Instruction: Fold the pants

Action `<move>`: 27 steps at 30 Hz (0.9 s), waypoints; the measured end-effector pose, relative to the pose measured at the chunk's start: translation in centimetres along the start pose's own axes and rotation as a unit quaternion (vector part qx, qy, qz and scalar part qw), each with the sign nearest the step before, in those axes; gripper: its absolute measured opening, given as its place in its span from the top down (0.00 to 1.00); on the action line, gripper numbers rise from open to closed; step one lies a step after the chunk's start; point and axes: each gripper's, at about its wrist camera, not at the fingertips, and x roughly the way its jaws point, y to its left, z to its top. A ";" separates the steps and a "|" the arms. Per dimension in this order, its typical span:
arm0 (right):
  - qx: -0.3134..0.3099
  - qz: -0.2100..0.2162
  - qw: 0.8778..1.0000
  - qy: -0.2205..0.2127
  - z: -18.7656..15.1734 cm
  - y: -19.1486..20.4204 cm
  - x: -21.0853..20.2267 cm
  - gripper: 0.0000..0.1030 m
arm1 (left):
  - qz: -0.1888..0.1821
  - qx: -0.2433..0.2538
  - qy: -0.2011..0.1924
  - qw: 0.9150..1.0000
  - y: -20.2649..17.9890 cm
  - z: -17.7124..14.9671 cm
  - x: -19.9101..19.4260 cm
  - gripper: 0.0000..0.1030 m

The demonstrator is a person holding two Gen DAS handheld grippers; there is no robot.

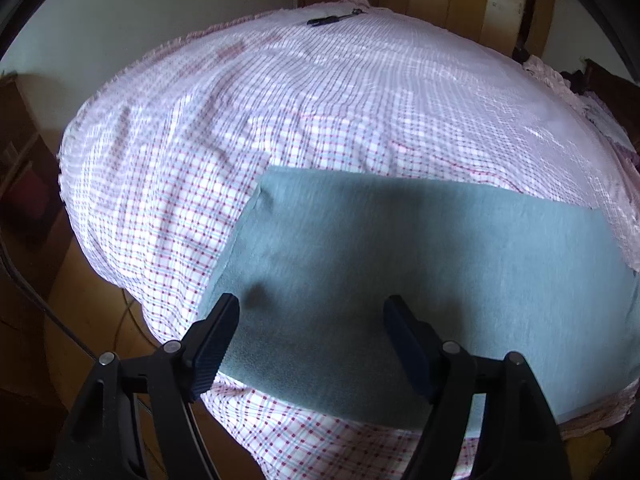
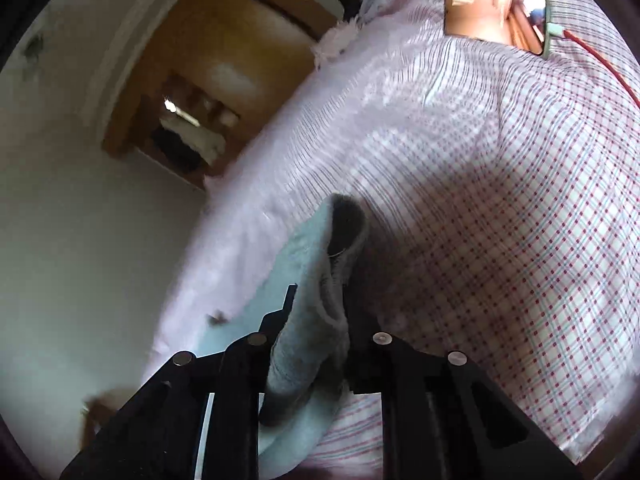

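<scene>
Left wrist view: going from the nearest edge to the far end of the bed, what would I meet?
Left tongs, open → folded grey-blue pants → wrinkled checked bedsheet → a dark, slender object near the far edge, too small to identify → wooden furniture beyond the bed.

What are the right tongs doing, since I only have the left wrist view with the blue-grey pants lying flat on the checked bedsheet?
Observer: The right tongs are shut on a bunched fold of the pants, which rises between the fingers.
Operator: Is anything else on the bed over there?
Observer: Yes, a phone lies on the checked bedsheet at the far end, with a red cable plugged into it.
Operator: And the left tongs, from that side?
Observer: They do not appear in the right wrist view. Your own view shows the left tongs open above the flat pants, gripping nothing.
</scene>
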 end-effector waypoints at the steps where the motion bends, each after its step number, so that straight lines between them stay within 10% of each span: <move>1: 0.000 0.001 1.000 -0.004 0.2 0.3 -0.5 0.90 | 0.000 0.006 -0.004 1.000 -0.2 0.0 -0.4 0.24; 10: -0.089 -0.040 0.995 0.017 0.0 4.6 0.1 0.90 | -0.014 0.010 -0.001 1.000 -0.8 0.0 -1.4 0.24; 27: -0.240 0.075 0.966 0.064 -4.7 20.6 2.9 0.90 | -0.066 0.045 -0.020 0.997 -1.3 -0.1 -5.4 0.24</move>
